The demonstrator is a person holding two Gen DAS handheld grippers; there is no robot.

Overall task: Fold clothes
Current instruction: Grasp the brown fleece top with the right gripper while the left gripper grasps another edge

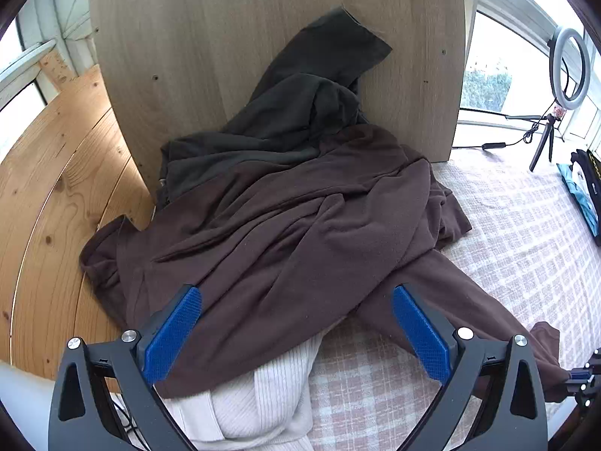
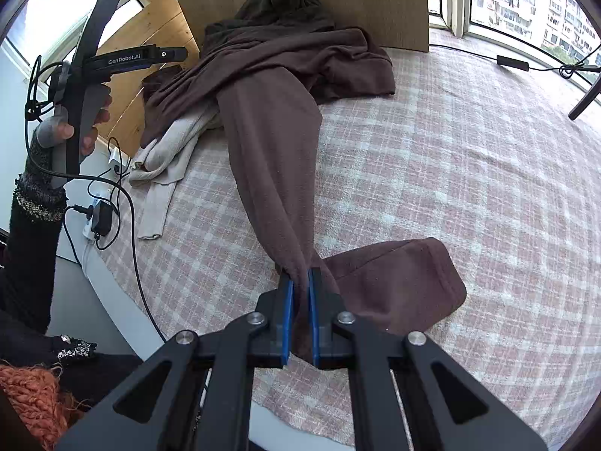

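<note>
A brown garment point(image 1: 285, 225) lies crumpled on the checked bedcover point(image 1: 526, 244), over a cream ribbed garment point(image 1: 255, 394) and against a dark green garment point(image 1: 293, 112). My left gripper point(image 1: 296, 323) is open, hovering just above the brown garment's near edge. My right gripper point(image 2: 299, 285) is shut on the brown garment's sleeve point(image 2: 270, 158), which stretches from the pile to the jaws, its cuff point(image 2: 394, 282) lying to the right. The left gripper point(image 2: 172, 54) also shows in the right wrist view, held in a hand at upper left.
A wooden board point(image 1: 263, 30) stands upright behind the pile. Pine planks point(image 1: 49, 188) lie left. A ring light on a tripod point(image 1: 563, 75) stands by the window. Folded dark and blue items point(image 1: 586, 191) sit at right. Cables and a power strip point(image 2: 99, 218) lie beside the bed.
</note>
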